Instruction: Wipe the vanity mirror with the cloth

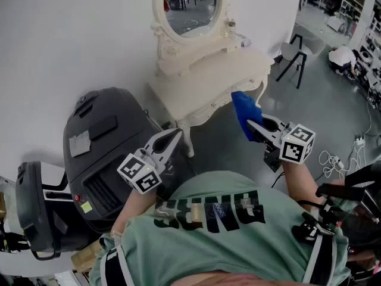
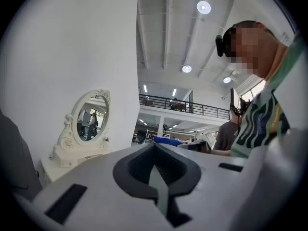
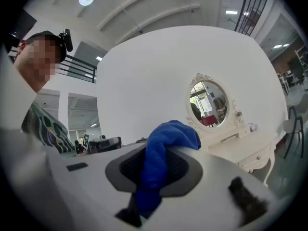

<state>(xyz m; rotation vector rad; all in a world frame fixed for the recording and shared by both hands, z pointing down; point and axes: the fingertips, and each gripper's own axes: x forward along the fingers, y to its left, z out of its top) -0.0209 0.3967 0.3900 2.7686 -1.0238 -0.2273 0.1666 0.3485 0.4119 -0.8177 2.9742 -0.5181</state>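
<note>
The vanity mirror (image 1: 191, 8) stands upright at the back of a white dressing tabletop (image 1: 205, 79) against the wall, an oval glass in an ornate cream frame. Nothing touches it. The cloth (image 3: 171, 136), blue and bunched, is clamped in the right tongs (image 1: 257, 127), which grip its lower part so that a loose wad stands up past their tips. It hangs in the air just off the tabletop's front right corner, well apart from the glass. The left tongs (image 1: 177, 133) are drawn close together with nothing between them, held low near the person's chest and beside a dark bulky machine (image 1: 107, 139). By my reading this is the approach: the cloth is in hand and the wiping has not begun. The next move calls for lifting the right tongs up and forward over the tabletop, turning them so the free wad rather than the hard tips meets the glass, then sweeping inside the oval. The carved frame rims the glass closely, so strokes should stop short of it. A small bottle (image 1: 230, 25) stands on the ledge at the mirror's lower right, directly on the right side's way in, and could be knocked over. The machine crowds the left of the tabletop. The floor to the right is open as far as a black-legged chair (image 1: 293, 55), so that side offers the better room.
</note>
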